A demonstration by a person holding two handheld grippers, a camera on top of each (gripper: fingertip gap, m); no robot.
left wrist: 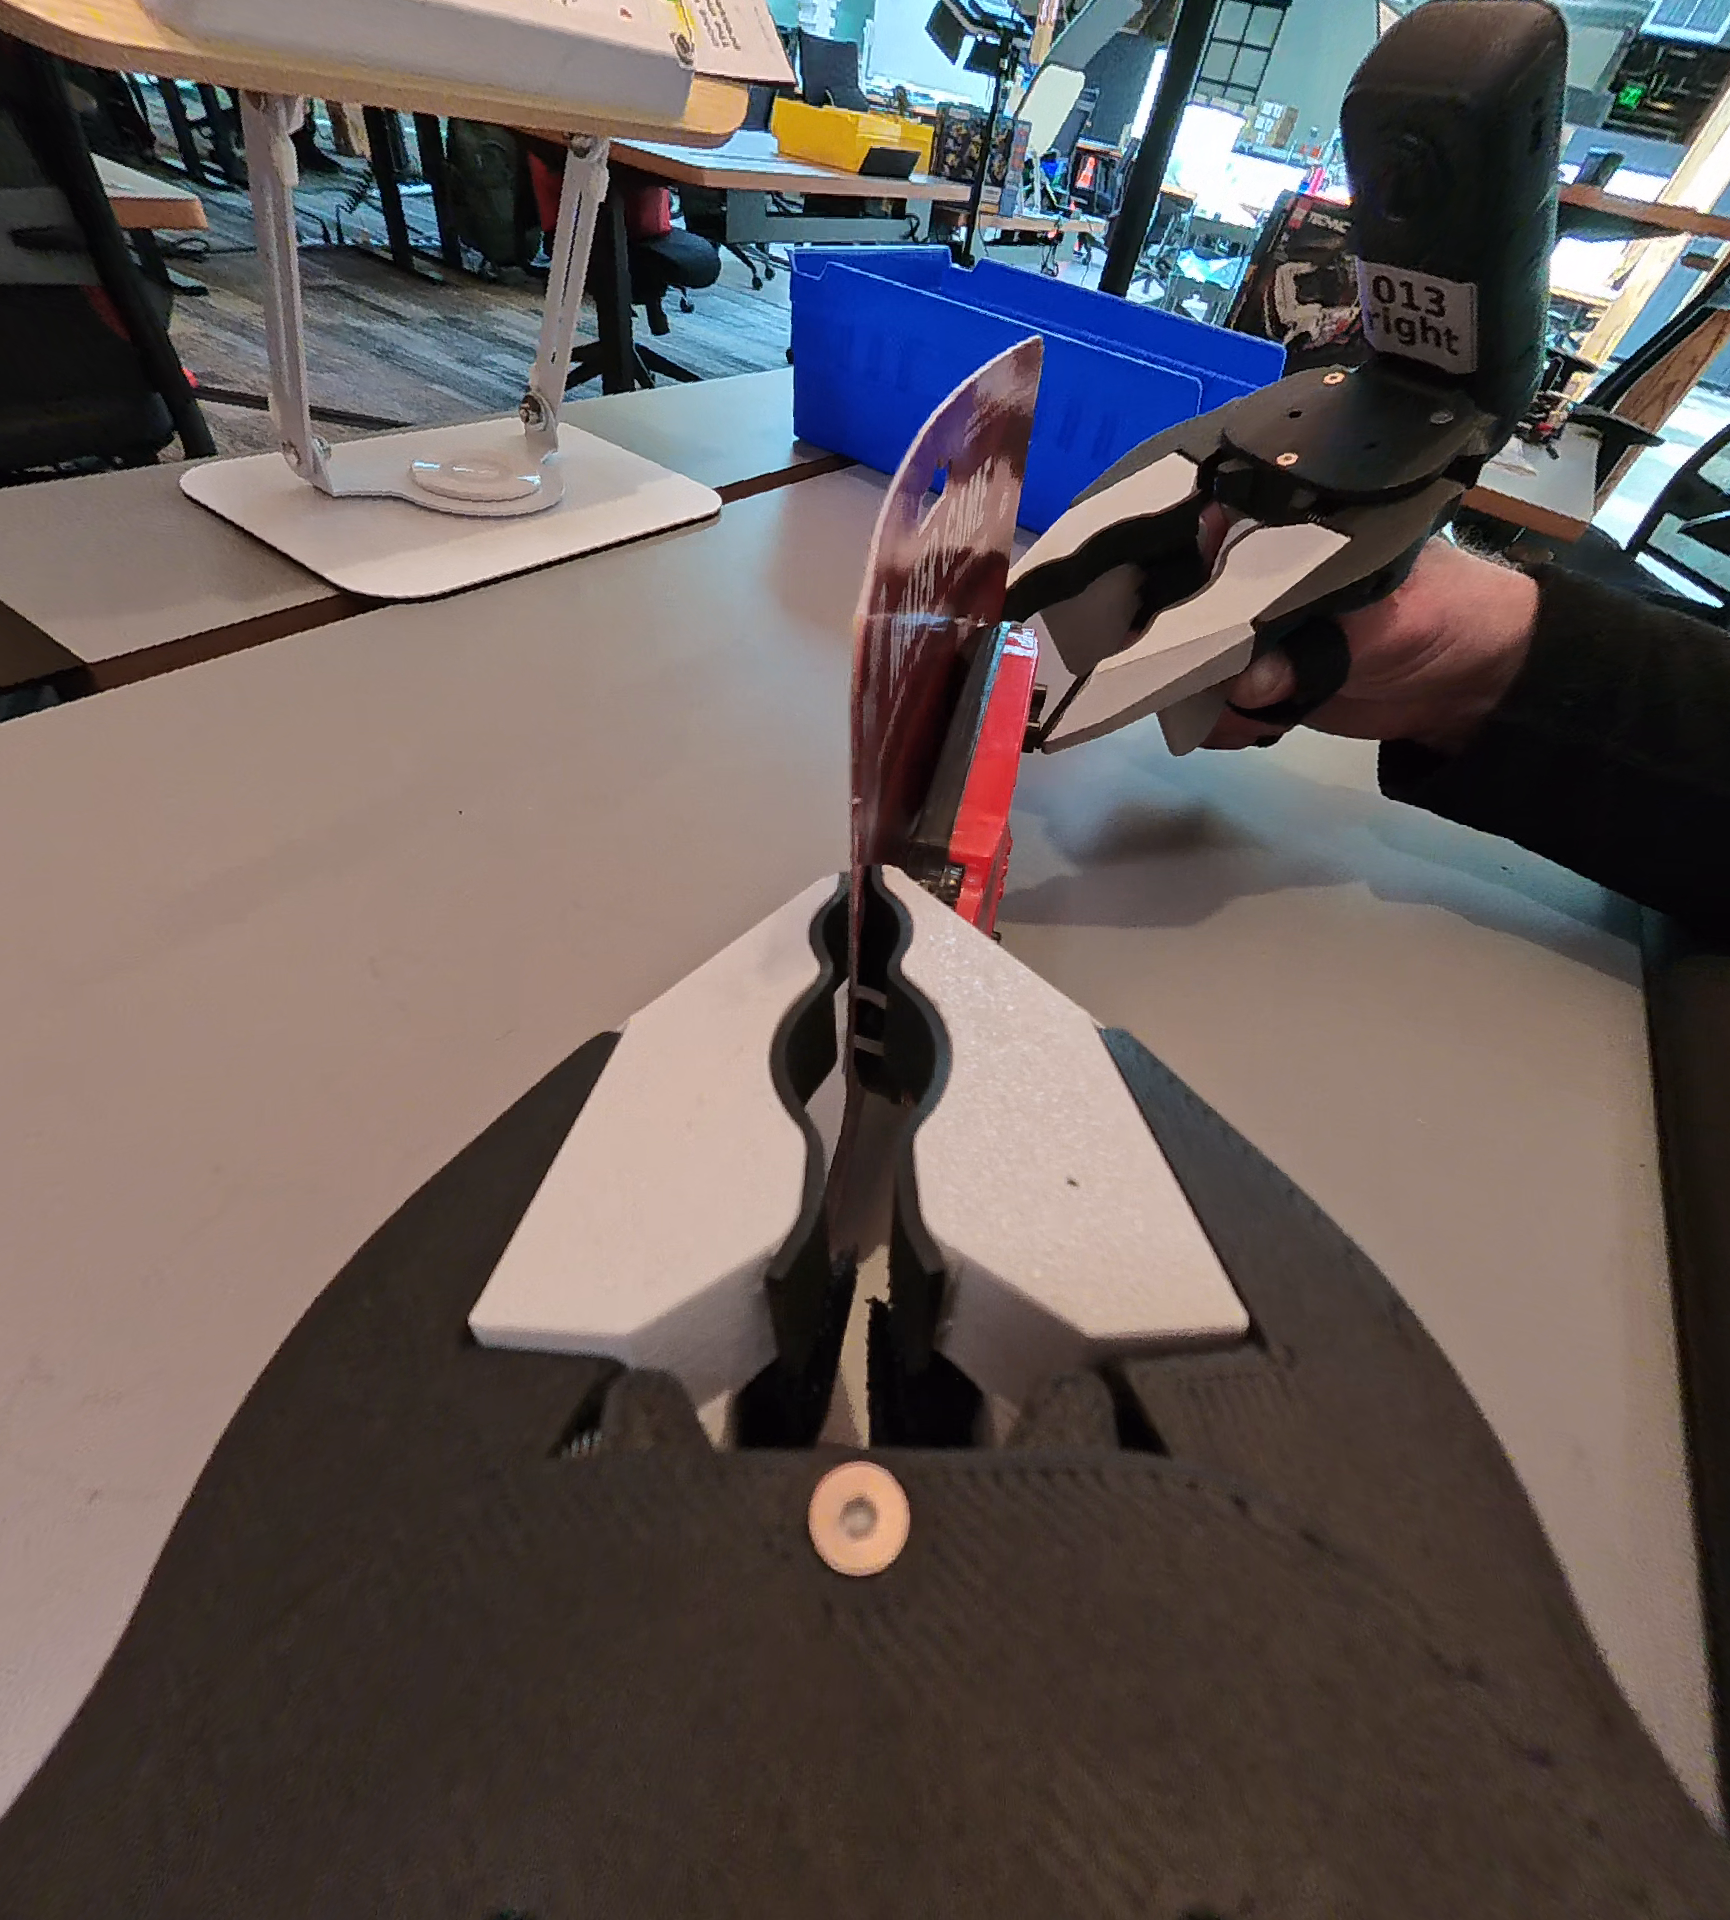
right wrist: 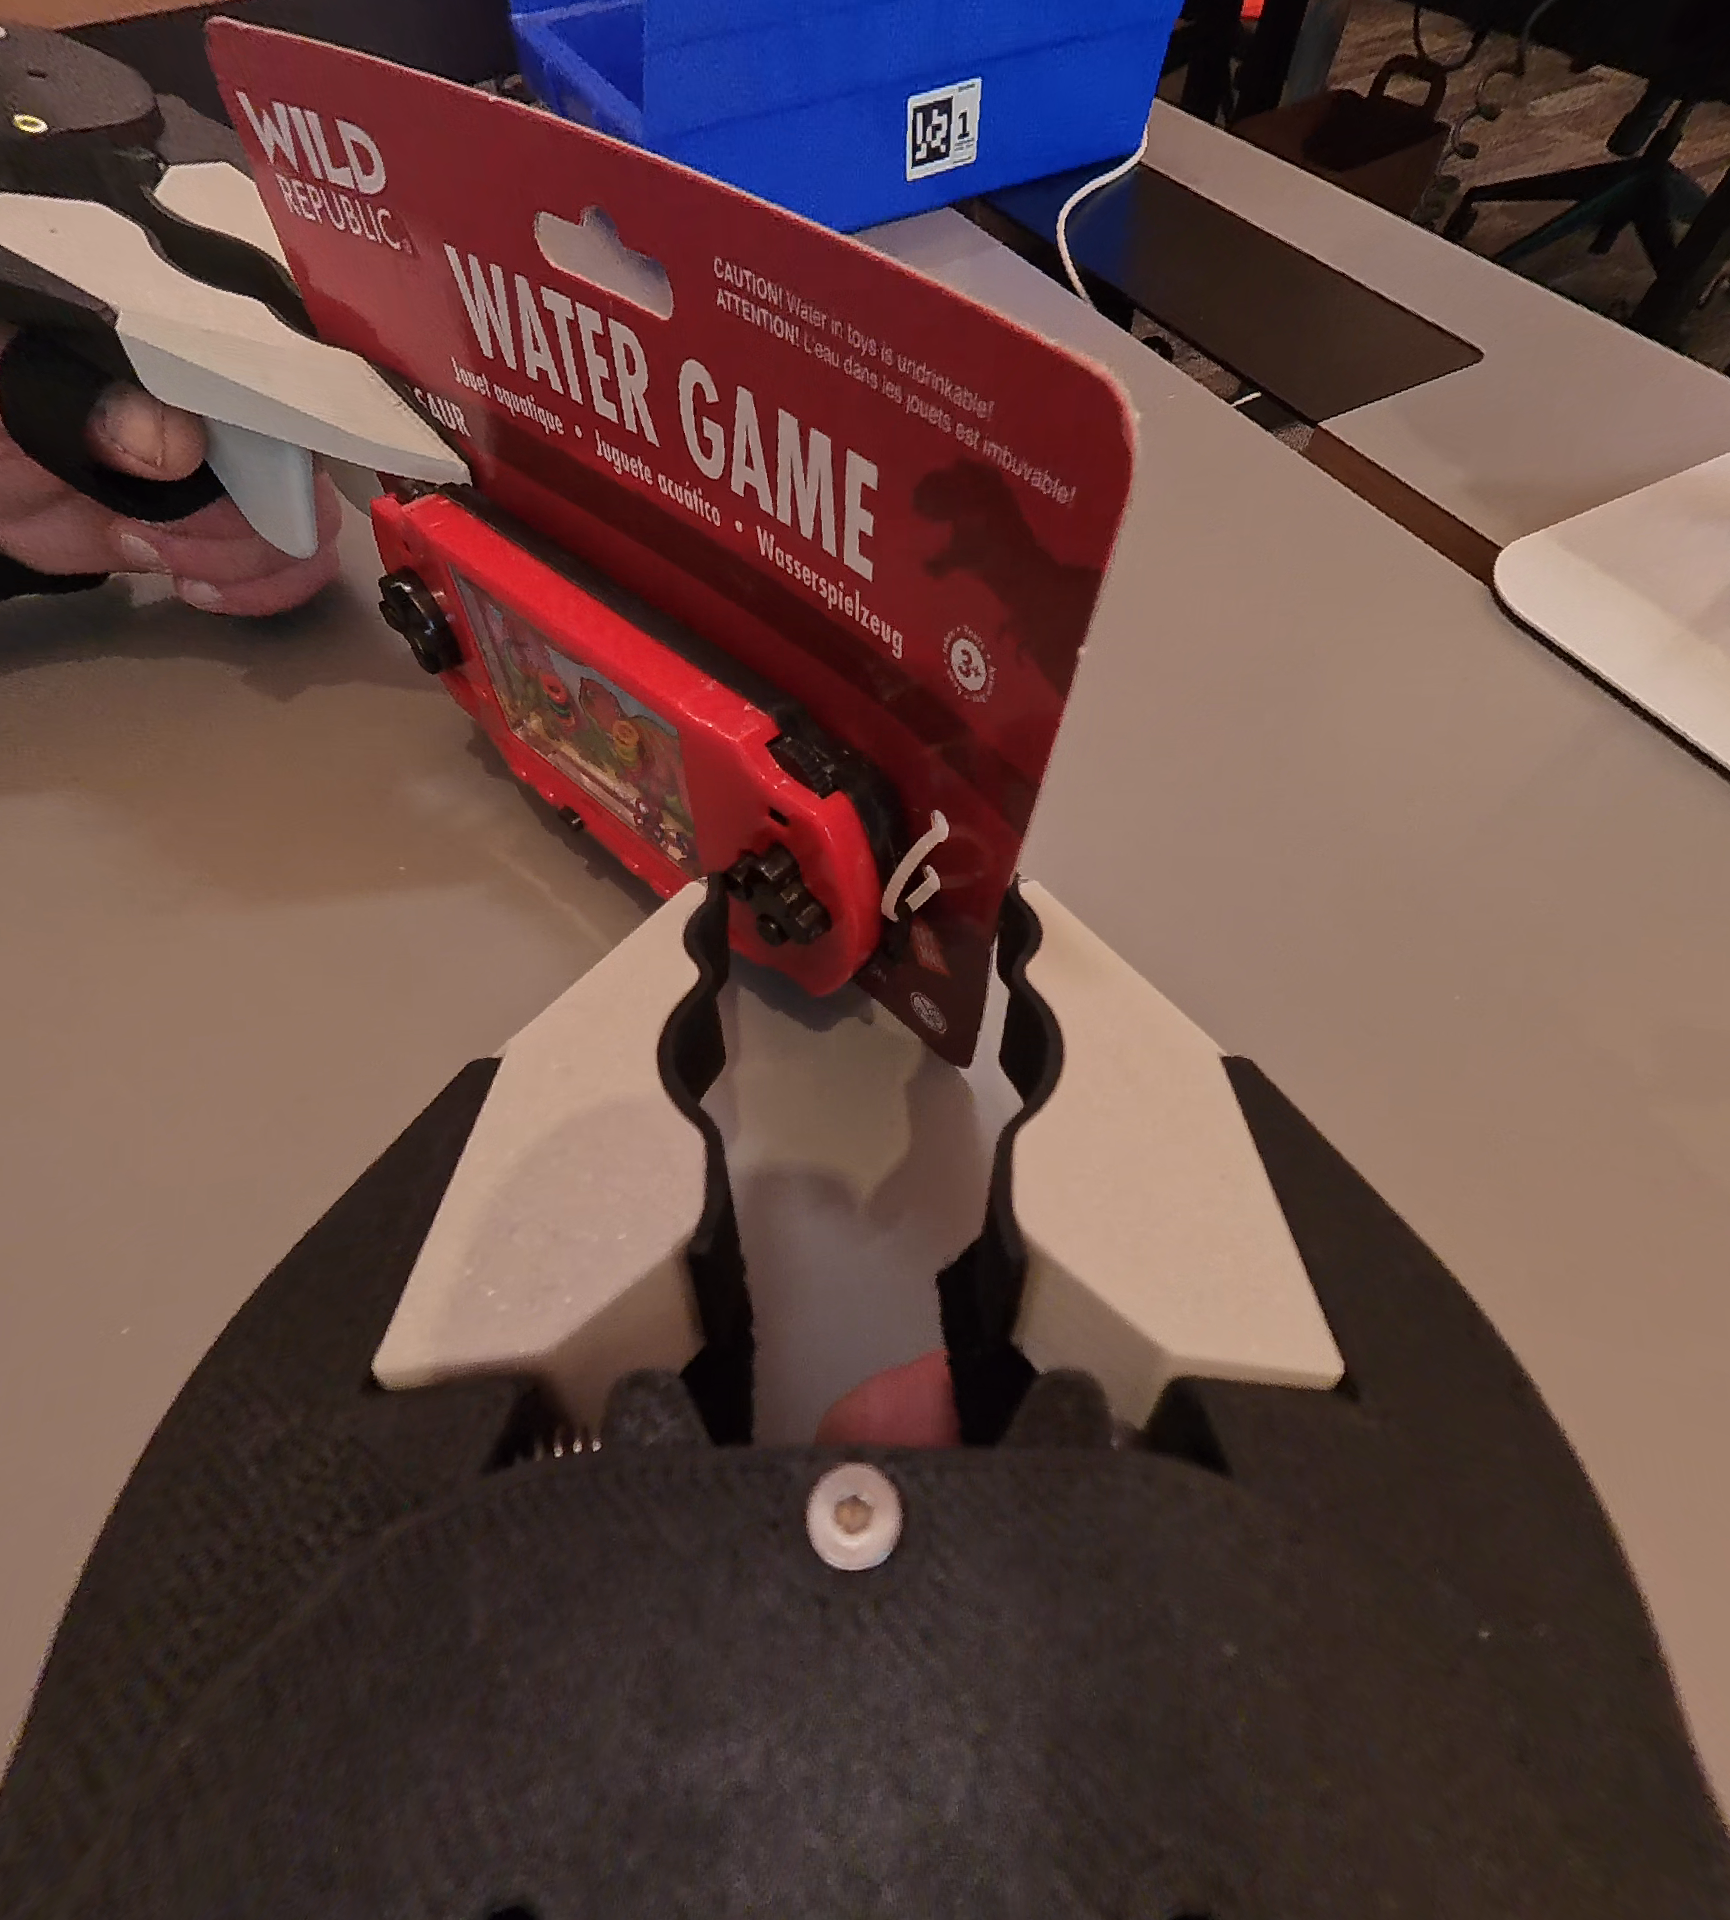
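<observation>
A red handheld water game toy (right wrist: 622, 748) is tied to a red backing card (right wrist: 736, 416) that stands upright on the grey table (right wrist: 1360, 831). My left gripper (left wrist: 866, 883) is shut on one end of the card (left wrist: 944, 582), seen edge-on. In the right wrist view it shows at the card's far end (right wrist: 425, 457). My right gripper (right wrist: 861, 904) is open, its jaws straddling the other end of the toy and card, close to both sides. It also shows in the left wrist view (left wrist: 1027, 681), next to the toy (left wrist: 991, 769), held by a hand.
A blue bin (left wrist: 944, 322) stands just behind the toy; it also shows in the right wrist view (right wrist: 840, 94). A white stand with a flat base (left wrist: 445, 509) sits at the back left. A black mat (right wrist: 1287, 301) and a white cable (right wrist: 1100, 197) lie beside the bin.
</observation>
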